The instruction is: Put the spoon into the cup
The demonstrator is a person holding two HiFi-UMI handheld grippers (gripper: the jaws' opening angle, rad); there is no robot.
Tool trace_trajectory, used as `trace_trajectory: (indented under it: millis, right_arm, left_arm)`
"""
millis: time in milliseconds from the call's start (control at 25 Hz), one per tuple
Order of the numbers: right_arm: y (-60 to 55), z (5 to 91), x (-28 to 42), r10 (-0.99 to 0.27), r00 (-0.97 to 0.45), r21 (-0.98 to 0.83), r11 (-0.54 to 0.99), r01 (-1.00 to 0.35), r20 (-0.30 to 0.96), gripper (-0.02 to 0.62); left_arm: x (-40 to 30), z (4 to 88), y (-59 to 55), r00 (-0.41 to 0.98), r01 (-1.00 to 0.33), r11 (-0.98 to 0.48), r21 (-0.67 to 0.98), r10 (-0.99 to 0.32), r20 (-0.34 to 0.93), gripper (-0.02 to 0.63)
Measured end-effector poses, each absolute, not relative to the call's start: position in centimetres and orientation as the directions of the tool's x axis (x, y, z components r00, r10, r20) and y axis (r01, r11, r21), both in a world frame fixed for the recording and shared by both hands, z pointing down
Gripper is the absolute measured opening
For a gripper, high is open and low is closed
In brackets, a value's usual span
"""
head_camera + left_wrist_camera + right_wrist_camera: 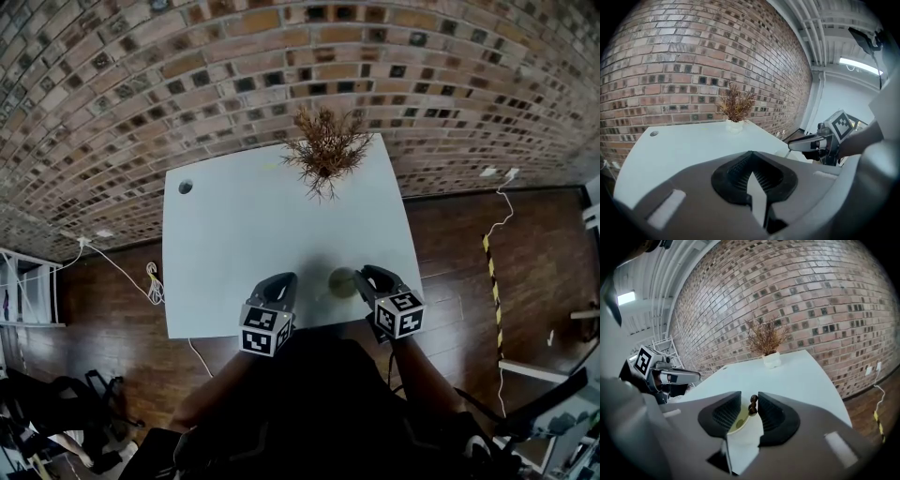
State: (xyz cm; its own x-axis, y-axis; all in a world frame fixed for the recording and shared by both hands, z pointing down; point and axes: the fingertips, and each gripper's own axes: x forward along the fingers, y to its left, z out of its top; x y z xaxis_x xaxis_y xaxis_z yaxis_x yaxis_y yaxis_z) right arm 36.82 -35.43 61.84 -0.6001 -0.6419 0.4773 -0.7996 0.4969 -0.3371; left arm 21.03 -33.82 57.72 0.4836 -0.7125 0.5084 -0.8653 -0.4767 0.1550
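An olive-green cup (pixel 341 281) stands near the front edge of the white table (pixel 244 216). In the right gripper view the cup (pixel 739 422) sits between the jaws of my right gripper (pixel 750 406), its inside yellow-green. A dark, beaded spoon handle (pixel 753 404) sticks up out of the cup, close to the right pad. The jaws stand apart and do not press on it. My right gripper (pixel 367 275) is just right of the cup in the head view. My left gripper (pixel 281 281) hovers left of the cup, its tips meeting with nothing held (pixel 751 154).
A dried plant in a white pot (pixel 326 150) stands at the table's far edge. A round cable hole (pixel 186 187) is at the far left corner. A brick wall rises behind the table. Cables lie on the wood floor (pixel 150 281), and a white rack (pixel 23 291) stands at left.
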Motion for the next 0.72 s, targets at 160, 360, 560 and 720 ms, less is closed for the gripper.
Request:
trace_trajectory:
  millis: [160, 360, 560, 720]
  right_arm:
    - [-35.5, 61.0, 37.3, -0.653, -0.605, -0.327, 0.509, -0.796, 0.455, 0.139]
    - [-35.5, 59.4, 38.4, -0.673, -0.606, -0.314, 0.518, -0.796, 0.424, 0.149]
    - [-35.6, 58.2, 40.3, -0.689, -0.598, -0.327, 0.501, -0.801, 0.409, 0.147]
    - [-35.9, 57.1, 41.8, -0.724, -0.585, -0.334, 0.485, -0.809, 0.366, 0.119]
  left_arm:
    - [21.3, 57.5, -33.7, 0.482, -0.865, -0.480, 0.145, -0.718, 0.502, -0.006]
    - [21.6, 57.4, -33.5, 0.473, -0.869, -0.475, 0.136, -0.720, 0.507, -0.006]
    - [21.6, 56.7, -33.2, 0.445, -0.886, -0.446, 0.127, -0.739, 0.506, -0.006]
    - [21.8, 55.4, -32.3, 0.434, -0.892, -0.434, 0.126, -0.748, 0.502, -0.006]
